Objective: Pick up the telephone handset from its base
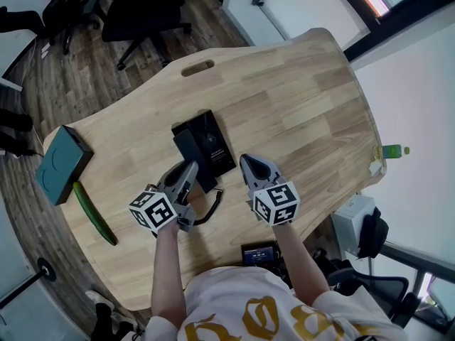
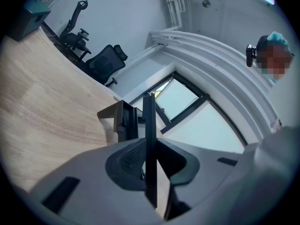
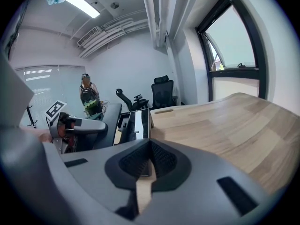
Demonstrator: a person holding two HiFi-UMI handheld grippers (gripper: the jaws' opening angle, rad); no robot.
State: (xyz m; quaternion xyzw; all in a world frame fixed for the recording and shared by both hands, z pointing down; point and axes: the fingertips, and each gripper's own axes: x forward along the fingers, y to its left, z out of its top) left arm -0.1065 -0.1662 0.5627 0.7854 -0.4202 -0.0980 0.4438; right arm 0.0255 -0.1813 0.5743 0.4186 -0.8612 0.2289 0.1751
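Over wooden table (image 1: 306, 98): left gripper (image 1: 189, 169) clamps slim black handset (image 1: 189, 146); right gripper (image 1: 250, 163) closed, empty.

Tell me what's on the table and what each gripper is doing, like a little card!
table: wooden
phone base: black, mid-table
left gripper: shut on the handset
right gripper: shut, empty, beside the phone base
cord: curly, black
at the left edge: green box

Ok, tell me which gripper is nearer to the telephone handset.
Left. The left gripper has the handset between its jaws, along the left side of the base. The right gripper is beyond the base's right edge, clear of the handset.
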